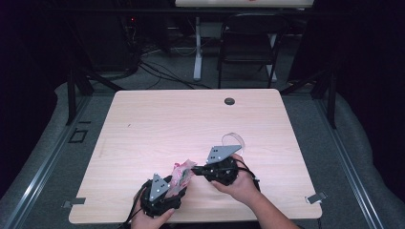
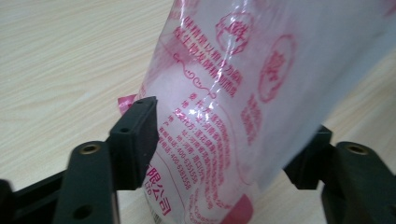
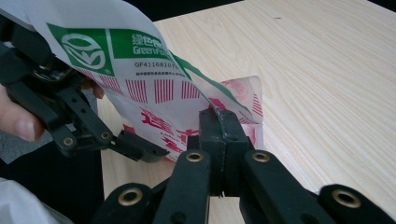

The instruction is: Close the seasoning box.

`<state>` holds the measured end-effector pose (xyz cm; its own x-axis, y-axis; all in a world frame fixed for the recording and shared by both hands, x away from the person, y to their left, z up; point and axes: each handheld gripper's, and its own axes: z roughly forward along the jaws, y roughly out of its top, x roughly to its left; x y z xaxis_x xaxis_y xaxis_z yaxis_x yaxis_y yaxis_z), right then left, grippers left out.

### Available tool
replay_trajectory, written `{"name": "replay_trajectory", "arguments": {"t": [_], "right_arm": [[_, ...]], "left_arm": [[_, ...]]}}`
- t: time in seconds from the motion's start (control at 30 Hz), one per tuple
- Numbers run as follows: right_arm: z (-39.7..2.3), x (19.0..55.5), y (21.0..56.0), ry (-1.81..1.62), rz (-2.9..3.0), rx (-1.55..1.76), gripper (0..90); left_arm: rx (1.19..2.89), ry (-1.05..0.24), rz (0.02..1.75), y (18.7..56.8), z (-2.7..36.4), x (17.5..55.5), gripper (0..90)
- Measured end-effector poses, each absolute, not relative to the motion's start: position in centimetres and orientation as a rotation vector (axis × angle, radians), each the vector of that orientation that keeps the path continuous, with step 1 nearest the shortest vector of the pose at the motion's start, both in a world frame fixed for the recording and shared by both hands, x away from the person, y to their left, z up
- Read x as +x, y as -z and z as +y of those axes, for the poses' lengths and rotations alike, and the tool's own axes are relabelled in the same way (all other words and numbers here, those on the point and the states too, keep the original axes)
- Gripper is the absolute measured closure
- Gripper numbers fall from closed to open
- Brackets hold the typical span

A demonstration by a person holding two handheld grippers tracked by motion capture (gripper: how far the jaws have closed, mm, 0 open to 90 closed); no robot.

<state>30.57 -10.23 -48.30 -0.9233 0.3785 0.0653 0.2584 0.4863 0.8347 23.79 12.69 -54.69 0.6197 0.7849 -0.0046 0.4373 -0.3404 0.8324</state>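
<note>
Plastic bag (image 1: 181,172) is off the worktop (image 1: 157,124) near its front edge, between both hands. Right tongs (image 3: 219,122) clamp the bag's edge. Left tongs (image 2: 229,144) stand wide around the bag body, not pressing. Likely mid-handover; bag's placing remains.
</note>
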Motion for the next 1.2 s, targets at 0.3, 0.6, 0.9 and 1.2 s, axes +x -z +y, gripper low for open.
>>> {"name": "replay_trajectory", "arguments": {"t": [0.3, 0.6, 0.9, 1.2], "right_arm": [[-10.4, 30.6, 48.4, -1.416, 2.601, 0.552, 90.0], [-10.4, 30.5, 48.5, -1.43, 2.597, 0.553, 90.0], [-10.5, 30.5, 48.5, -1.428, 2.597, 0.55, 90.0], [-10.5, 30.4, 48.5, -1.43, 2.595, 0.544, 90.0]], "left_arm": [[1.973, -0.475, 1.034, 56.2, 13.1, 24.6, 27.9], [1.954, -0.471, 1.066, 57.2, 13.1, 24.8, 21.9], [1.983, -0.425, 1.1, 58.1, 12.9, 25.4, 21.0], [2.053, -0.419, 1.118, 59.1, 12.5, 25.7, 21.4]]}}
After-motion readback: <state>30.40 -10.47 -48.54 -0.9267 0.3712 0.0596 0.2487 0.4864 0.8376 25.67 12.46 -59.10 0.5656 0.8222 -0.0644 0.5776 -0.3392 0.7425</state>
